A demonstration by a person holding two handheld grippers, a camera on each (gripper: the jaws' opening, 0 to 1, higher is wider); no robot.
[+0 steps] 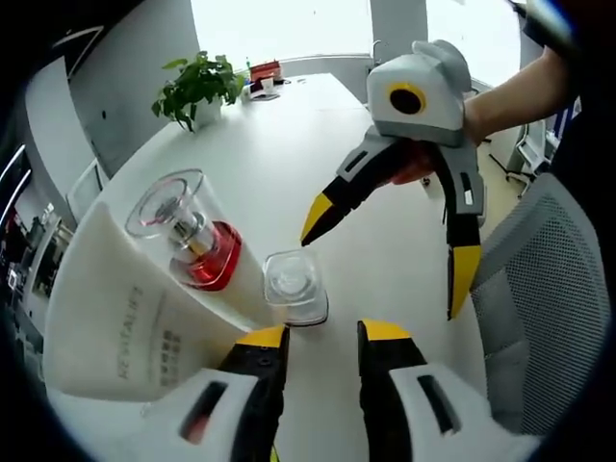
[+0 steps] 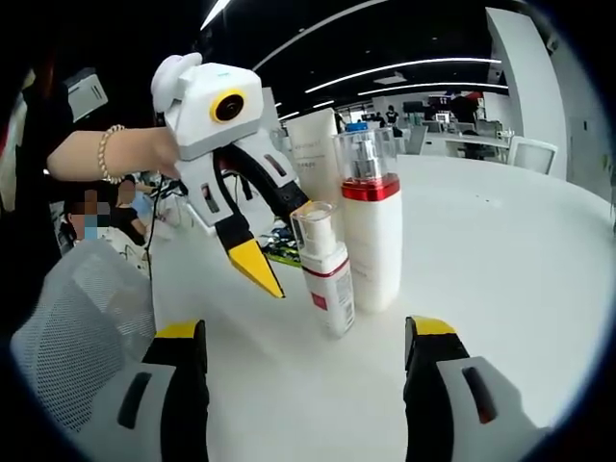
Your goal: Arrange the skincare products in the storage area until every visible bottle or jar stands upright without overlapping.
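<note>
white table (image 2: 520,250), red-banded white bottle (image 2: 372,241), yellow-tipped claw (image 1: 385,265)

Small bottle (image 2: 324,272) and tall pump bottle (image 2: 371,219) stand upright, touching.

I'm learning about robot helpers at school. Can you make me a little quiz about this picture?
1. True or false: the tall bottle with the red band is lying flat on the white table.
2. Which stands closer to the right tongs' camera? A) the small bottle with the clear cap B) the tall bottle with the red band C) the white box
3. Fill in: in the left gripper view, the potted ____ sits at the far end of the table.

Key: 1 false, it stands upright. 2 A. 3 plant.

Bonus fact: the left tongs and right tongs are both open, holding nothing.
</note>
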